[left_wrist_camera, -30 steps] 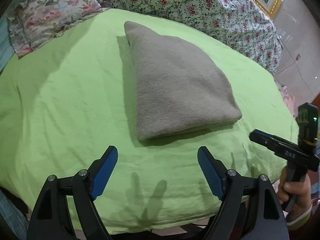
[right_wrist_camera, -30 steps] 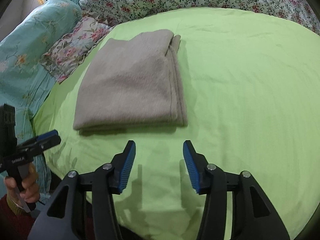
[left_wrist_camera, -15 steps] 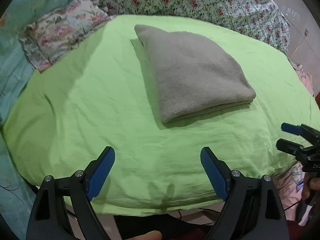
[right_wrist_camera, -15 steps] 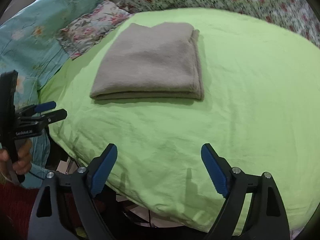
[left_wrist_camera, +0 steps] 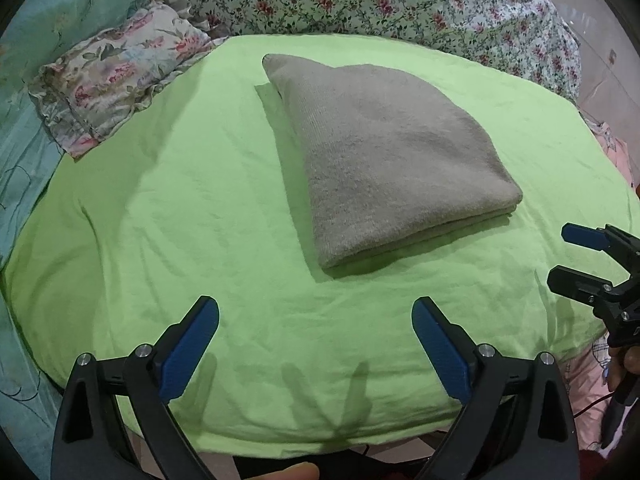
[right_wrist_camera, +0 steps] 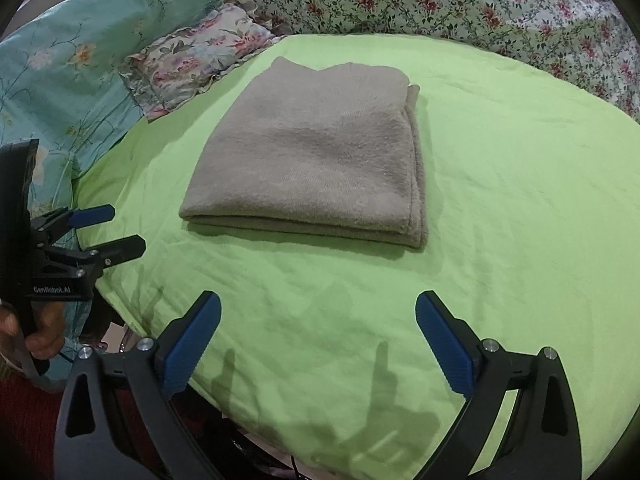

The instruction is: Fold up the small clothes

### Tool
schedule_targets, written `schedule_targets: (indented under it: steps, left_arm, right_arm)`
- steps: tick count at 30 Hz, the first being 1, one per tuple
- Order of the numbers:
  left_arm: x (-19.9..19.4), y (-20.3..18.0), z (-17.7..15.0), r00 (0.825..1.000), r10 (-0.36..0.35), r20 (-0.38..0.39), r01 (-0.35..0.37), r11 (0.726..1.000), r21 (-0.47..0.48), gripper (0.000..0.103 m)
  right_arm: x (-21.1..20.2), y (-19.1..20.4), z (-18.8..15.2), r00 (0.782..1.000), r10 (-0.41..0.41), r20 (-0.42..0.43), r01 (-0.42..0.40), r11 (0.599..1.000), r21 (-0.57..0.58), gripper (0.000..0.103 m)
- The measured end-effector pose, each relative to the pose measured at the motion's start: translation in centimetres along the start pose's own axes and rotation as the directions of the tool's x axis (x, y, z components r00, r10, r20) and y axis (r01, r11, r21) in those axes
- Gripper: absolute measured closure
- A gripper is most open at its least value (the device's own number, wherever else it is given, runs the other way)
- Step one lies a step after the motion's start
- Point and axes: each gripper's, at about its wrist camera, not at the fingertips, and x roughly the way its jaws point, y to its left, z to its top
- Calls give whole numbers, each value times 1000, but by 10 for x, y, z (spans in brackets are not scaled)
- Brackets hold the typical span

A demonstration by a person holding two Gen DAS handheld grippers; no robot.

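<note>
A grey-brown knit garment (left_wrist_camera: 384, 152) lies folded into a flat stack on the green sheet (left_wrist_camera: 168, 208); it also shows in the right wrist view (right_wrist_camera: 320, 160). My left gripper (left_wrist_camera: 316, 344) is open and empty, hovering above the sheet's near edge, short of the garment. My right gripper (right_wrist_camera: 318, 340) is open and empty, also back from the garment. Each gripper shows in the other's view: the right one at the right edge (left_wrist_camera: 572, 260), the left one at the left edge (right_wrist_camera: 108, 232).
A floral pillow (left_wrist_camera: 112, 80) and a teal quilt (right_wrist_camera: 72, 60) lie to the left. A floral bedspread (left_wrist_camera: 400, 0) runs along the back. The green sheet's edge drops off just below both grippers.
Both grippers have pulled back from the folded garment toward the sheet's near edge. The right gripper's jaws have opened wider. The garment has not moved.
</note>
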Motion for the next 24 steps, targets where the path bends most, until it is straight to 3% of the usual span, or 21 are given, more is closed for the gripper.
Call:
schedule_targets:
  steps: [10, 24]
  left_arm:
    - [20, 6, 19, 999, -12, -34, 11, 999, -37, 5]
    - [22, -3, 38, 1000, 17, -4, -17, 1000, -22, 5]
  right_arm:
    - [22, -11, 24, 999, -9, -42, 10, 1000, 24, 5]
    - [31, -6, 53, 998, -47, -45, 46, 999, -20, 4]
